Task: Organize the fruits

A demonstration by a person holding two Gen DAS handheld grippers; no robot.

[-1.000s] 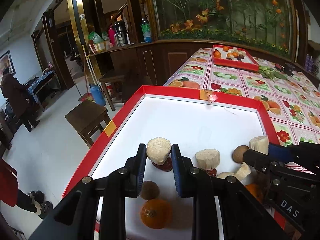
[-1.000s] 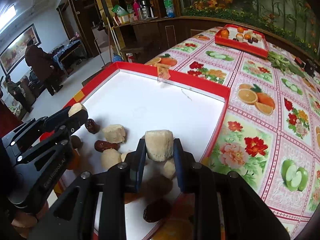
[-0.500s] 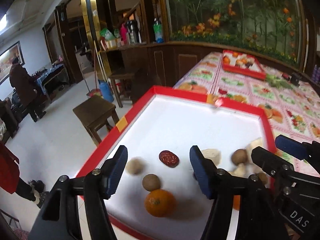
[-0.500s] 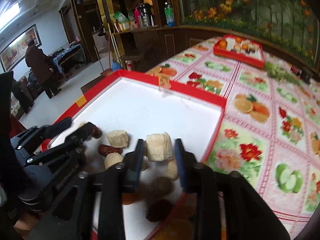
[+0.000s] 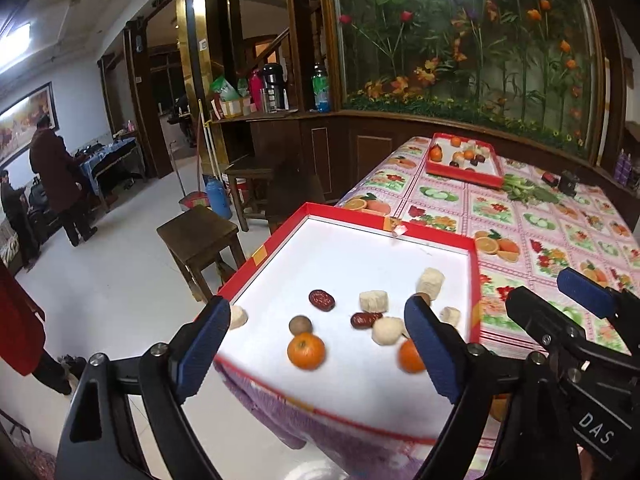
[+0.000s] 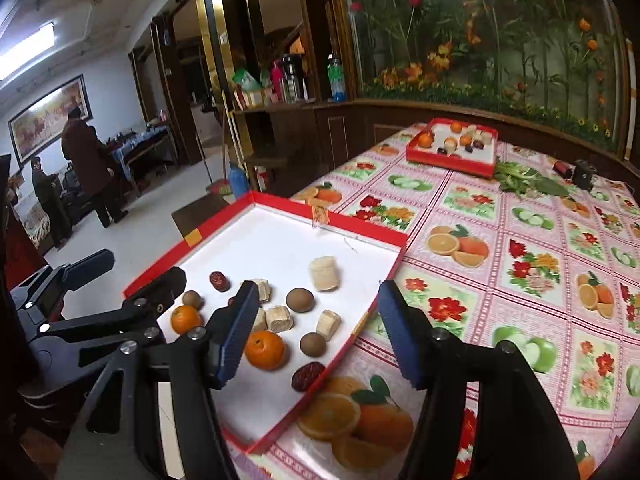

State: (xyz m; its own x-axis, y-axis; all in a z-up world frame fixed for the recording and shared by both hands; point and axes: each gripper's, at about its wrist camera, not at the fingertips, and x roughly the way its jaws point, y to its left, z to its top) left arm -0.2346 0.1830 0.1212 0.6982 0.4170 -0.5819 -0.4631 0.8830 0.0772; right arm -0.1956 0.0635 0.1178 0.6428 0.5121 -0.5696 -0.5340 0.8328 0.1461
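1. Left wrist view: the left gripper has its jaws spread wide and holds nothing, raised above the near part of the red tray.
2. On the tray's white floor between those blue fingers lie an orange, a brown round fruit just at its 12 o'clock, and a red date further toward 12.
3. Toward 3 o'clock from the date sit a pale cut chunk and a second date. A rounded pale piece lies just beside that date, and a taller pale chunk stands near the tray's right wall.
4. A second orange is partly hidden behind the left gripper's right finger. One pale piece sits by the left finger at the tray's left wall.
5. The right gripper enters at 3 o'clock, over the flowered tablecloth.
6. Right wrist view: the right gripper is likewise gaping, grasping nothing, hanging over the tray's right wall and the tablecloth.
7. Between its fingers lie an orange, two brown round fruits, small pale chunks, and a date against the wall at 6 o'clock. An upright pale chunk stands toward 12.
8. The left gripper shows at 9 o'clock, over the tray's left side.
9. At 1 o'clock a second red tray of fruit sits far off on the table.
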